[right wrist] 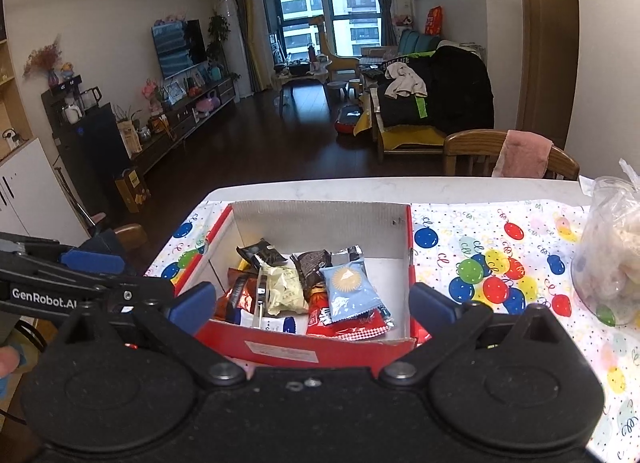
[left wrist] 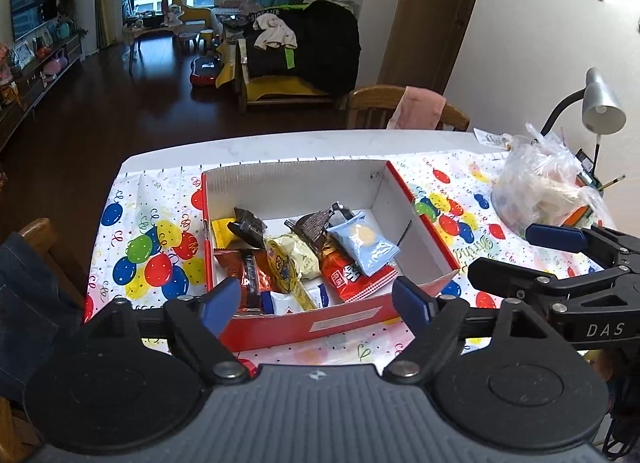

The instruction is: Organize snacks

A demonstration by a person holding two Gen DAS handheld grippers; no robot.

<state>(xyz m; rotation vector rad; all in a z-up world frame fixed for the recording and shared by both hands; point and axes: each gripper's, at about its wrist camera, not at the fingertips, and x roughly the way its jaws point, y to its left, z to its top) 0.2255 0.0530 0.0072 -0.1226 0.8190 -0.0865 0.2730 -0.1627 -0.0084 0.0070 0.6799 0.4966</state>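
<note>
A red cardboard box point(left wrist: 296, 179) with a white inside stands on the balloon-print tablecloth point(left wrist: 152, 247). Several snack packets lie in it: a light blue one point(left wrist: 366, 249), a red one point(left wrist: 352, 277), two dark brown ones point(left wrist: 248, 227) and a pale yellow one point(left wrist: 296, 253). My left gripper point(left wrist: 320, 299) is open above the box's near edge, with nothing between its blue pads. My right gripper point(left wrist: 532, 255) stands open beside it on the right. In the right wrist view the box point(right wrist: 320, 223) lies ahead of the open, empty right gripper point(right wrist: 314, 305); the left gripper point(right wrist: 120, 275) reaches in from the left.
A clear plastic bag of food point(left wrist: 540, 191) point(right wrist: 612, 263) sits on the table to the right, with a desk lamp point(left wrist: 600, 103) behind it. A wooden chair with a pink cloth point(left wrist: 416, 107) stands at the far edge. Another chair with denim cloth point(left wrist: 36, 263) is at the left.
</note>
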